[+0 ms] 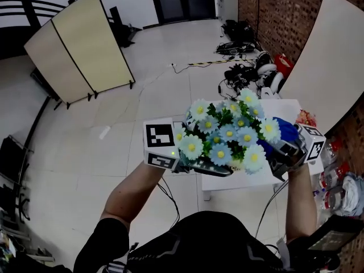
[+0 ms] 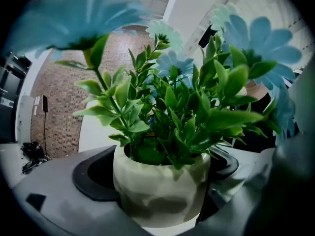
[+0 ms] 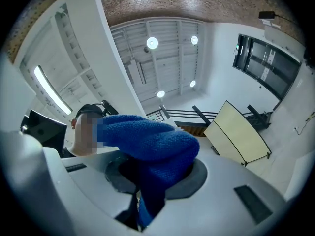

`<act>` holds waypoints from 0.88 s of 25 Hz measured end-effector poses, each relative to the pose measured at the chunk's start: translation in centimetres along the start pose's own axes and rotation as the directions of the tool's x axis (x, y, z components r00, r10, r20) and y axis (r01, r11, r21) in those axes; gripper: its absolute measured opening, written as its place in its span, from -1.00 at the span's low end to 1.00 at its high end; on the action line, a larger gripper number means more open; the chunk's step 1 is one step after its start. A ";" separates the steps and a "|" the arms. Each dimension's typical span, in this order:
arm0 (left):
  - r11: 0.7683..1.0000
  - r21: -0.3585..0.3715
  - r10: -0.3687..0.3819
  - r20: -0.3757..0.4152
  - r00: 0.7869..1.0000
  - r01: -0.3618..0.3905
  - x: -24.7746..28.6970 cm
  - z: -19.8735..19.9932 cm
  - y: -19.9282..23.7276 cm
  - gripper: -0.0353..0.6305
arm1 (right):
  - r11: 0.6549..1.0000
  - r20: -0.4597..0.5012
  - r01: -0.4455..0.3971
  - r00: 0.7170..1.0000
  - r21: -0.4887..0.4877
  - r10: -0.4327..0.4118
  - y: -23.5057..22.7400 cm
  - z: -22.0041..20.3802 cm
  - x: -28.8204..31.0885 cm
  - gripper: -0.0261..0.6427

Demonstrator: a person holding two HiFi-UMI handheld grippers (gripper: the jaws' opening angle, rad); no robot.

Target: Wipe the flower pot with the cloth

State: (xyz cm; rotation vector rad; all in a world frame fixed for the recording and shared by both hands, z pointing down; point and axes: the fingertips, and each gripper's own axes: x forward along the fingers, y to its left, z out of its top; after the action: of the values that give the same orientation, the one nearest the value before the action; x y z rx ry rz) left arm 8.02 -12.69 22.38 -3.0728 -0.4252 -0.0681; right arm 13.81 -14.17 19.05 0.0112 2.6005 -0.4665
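Note:
I hold a white flower pot [image 2: 160, 188] with green leaves and pale blue and white flowers [image 1: 227, 134] up in the air, close under the head camera. My left gripper [image 2: 157, 181] is shut on the pot, one jaw on each side. In the head view the left gripper [image 1: 196, 165] sits under the flowers at the left. My right gripper [image 3: 147, 173] is shut on a blue cloth [image 3: 147, 141], which bulges out over the jaws. The blue cloth [image 1: 284, 132] shows at the right of the flowers, right beside them; the pot itself is hidden there.
A small white table [image 1: 284, 110] stands below, partly hidden by the flowers. Cables and gear [image 1: 244, 73] lie on the floor by the brick wall [image 1: 284, 16]. A folding screen [image 1: 79, 47] stands at the left. The right gripper view points up at the ceiling lights [image 3: 152, 43].

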 end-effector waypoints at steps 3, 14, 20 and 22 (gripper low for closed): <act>0.999 0.006 -0.036 0.015 0.999 0.036 0.3 -0.1 -0.2 0.71 | 0.999 0.009 -0.022 1.000 -0.035 0.022 1.5 -0.2 -1.0 -0.66; 0.998 0.020 -0.063 0.004 0.998 0.063 0.4 0.5 -0.8 0.71 | 0.997 -0.022 0.078 0.997 0.020 -0.078 -5.3 1.0 0.4 -0.66; 1.000 0.014 -0.006 -0.028 1.000 0.007 0.2 0.1 -0.1 0.71 | 0.997 -0.022 -0.022 0.999 0.077 0.023 -4.3 0.7 1.2 -0.66; 1.000 0.001 0.010 -0.026 1.000 -0.010 0.1 -0.3 0.2 0.71 | 0.996 -0.020 -0.038 0.999 0.076 0.039 -3.4 0.5 0.7 -0.66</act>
State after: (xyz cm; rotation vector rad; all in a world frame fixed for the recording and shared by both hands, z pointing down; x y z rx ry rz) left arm 8.21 -12.88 22.64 -3.0689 -0.4084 -0.1066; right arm 13.12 -17.58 19.43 0.0921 2.5967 -0.5535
